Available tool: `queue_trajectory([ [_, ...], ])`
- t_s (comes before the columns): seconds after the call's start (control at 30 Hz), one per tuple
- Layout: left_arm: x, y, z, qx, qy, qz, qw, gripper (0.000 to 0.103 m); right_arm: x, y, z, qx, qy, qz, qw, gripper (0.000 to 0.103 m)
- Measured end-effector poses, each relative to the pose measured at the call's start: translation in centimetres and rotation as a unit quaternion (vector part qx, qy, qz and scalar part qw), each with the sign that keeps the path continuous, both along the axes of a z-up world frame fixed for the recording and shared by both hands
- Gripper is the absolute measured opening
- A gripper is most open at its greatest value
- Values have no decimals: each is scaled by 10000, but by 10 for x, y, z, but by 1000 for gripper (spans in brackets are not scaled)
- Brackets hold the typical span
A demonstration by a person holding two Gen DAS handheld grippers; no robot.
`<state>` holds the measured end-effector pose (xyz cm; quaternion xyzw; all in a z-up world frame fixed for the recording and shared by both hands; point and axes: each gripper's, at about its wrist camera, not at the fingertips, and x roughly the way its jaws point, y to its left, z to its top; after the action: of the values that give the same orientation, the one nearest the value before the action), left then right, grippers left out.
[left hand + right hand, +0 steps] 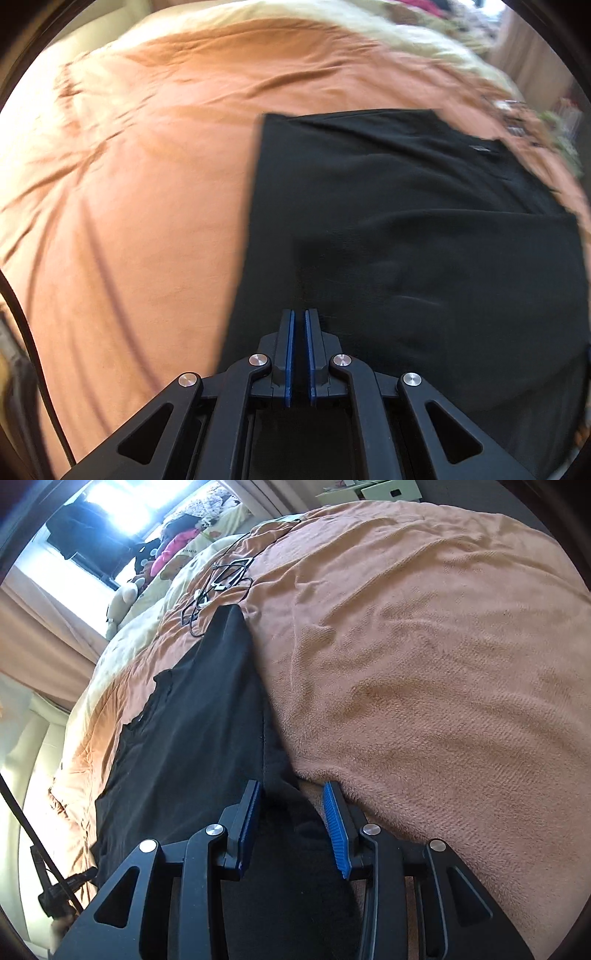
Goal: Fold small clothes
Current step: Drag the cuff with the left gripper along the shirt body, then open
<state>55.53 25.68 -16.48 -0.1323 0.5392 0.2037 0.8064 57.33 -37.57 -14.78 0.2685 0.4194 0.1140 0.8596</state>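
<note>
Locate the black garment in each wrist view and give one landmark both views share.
Left wrist: black garment fills the centre and right, straight edge toward the left, under the left gripper.
Right wrist: it runs as a dark strip from lower centre up to the left, between the right gripper fingers.
Shared landmark: the orange blanket beneath it.

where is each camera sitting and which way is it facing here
Left wrist: on the left gripper, looking down along its nearly closed fingers at the black garment on the orange blanket.
Right wrist: on the right gripper, low over the garment's edge, facing along the bed toward the window; fingers spread apart.
Shared: garment and blanket.
</note>
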Motion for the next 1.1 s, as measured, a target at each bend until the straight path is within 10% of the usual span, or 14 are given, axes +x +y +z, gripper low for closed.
queue_trajectory([
  [0.27,-23,27,17,-1109,-492,85,9926,20,-10,-6,18,109,-239,-40,9996,32],
  [0.37,-23,17,16,-1096,-497,-50,9927,45,-13,-3,20,206,-335,45,9992,32],
  [0.7,19,6,-15,-938,-318,-78,9951,45,-10,10,15,363,-492,369,9975,32],
  [0.83,36,7,-18,-697,-240,-109,9972,11,-8,-5,9,539,-426,40,9976,32],
  [1.1,48,12,-9,-361,-268,-112,9989,5,-7,-2,11,637,-473,68,9968,32],
])
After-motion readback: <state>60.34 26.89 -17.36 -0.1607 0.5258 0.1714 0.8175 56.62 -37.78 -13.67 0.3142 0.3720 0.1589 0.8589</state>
